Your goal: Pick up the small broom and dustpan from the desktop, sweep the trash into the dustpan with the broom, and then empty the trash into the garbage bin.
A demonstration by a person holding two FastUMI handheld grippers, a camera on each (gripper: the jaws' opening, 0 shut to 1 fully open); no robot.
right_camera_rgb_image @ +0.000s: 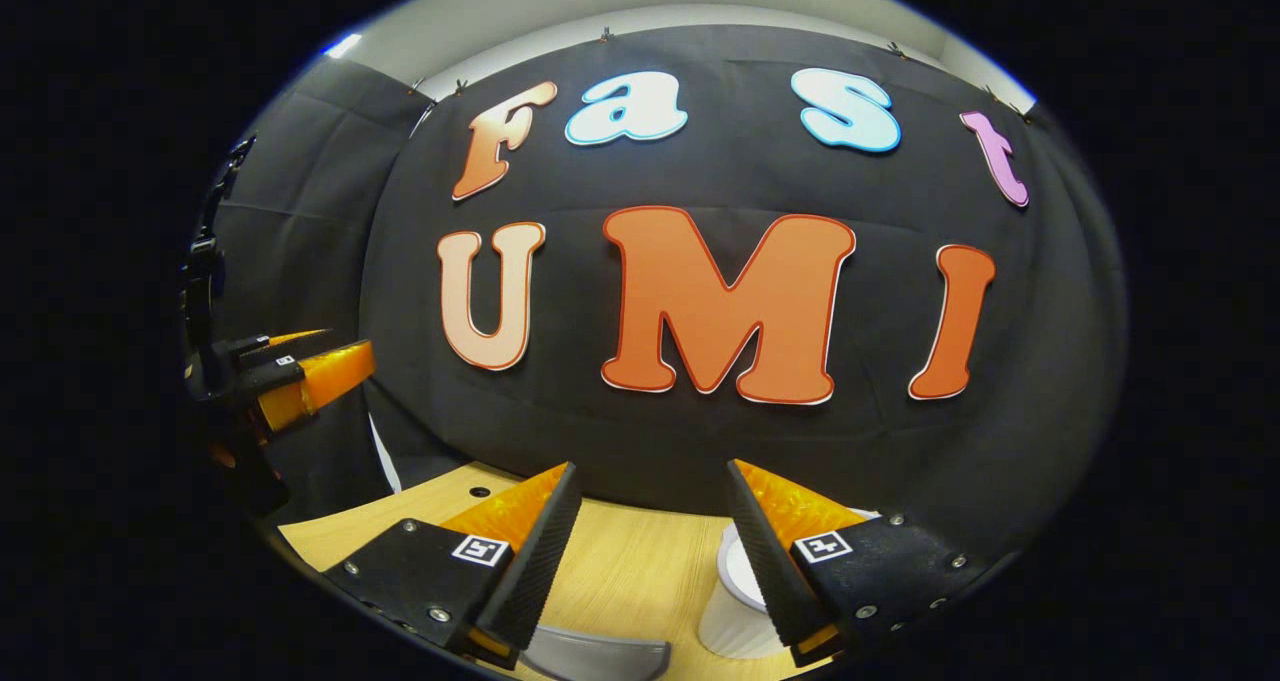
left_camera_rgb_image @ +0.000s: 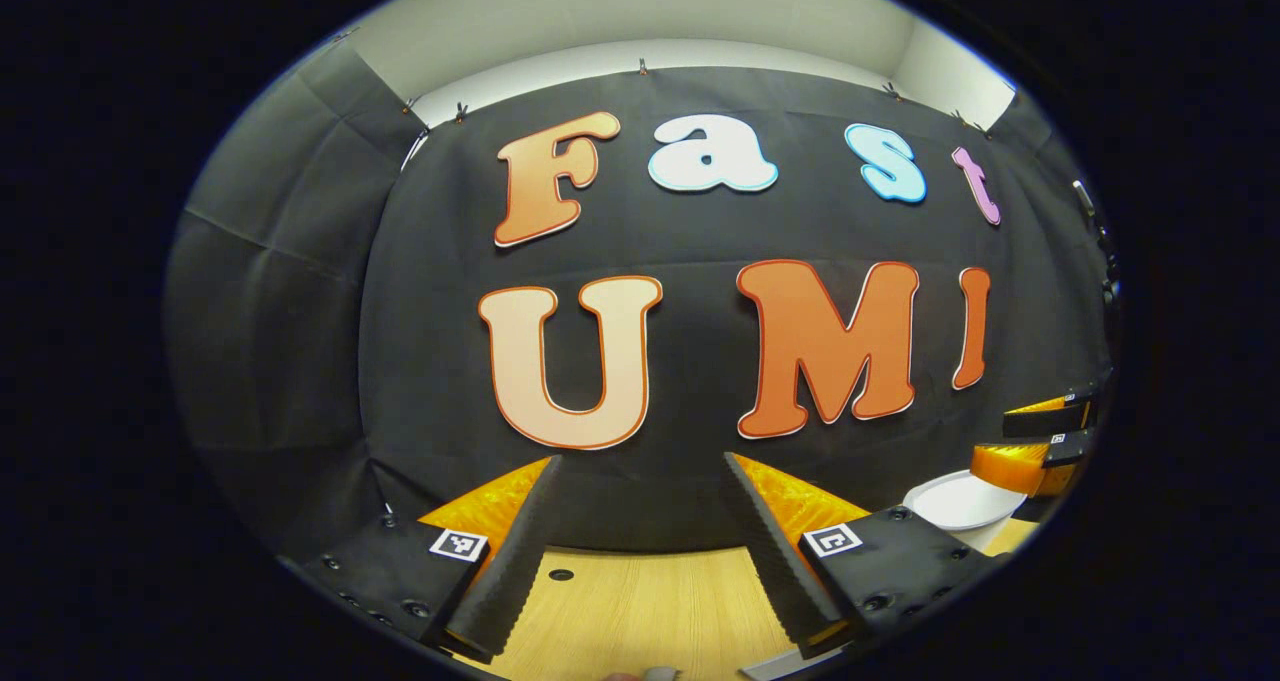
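Left tongs: fingers spread wide, nothing between them, held above the light wood-grain worktop and aimed at the black cloth back wall. Right tongs: same state, fingers spread, gap empty, also raised over the worktop and facing the wall. Just below the left finger of the right tongs, at the bottom of the right gripper view, a curved grey plastic piece lies on the worktop; looks like part of the dustpan or broom, cannot tell which. A small grey bit and a grey strip sit at the very bottom of the left gripper view, too cropped to identify. White round plastic garbage bin stands on the worktop toward its back edge, partly hidden behind the right finger of the right tongs; in the left gripper view its white rim shows off to the right, near the back edge. In the left gripper view the right tongs show far right, just beyond the bin, fingers apart. In the right gripper view the left tongs show at far left, raised above the worktop's left side. A small dark round hole is in the worktop near the back edge.
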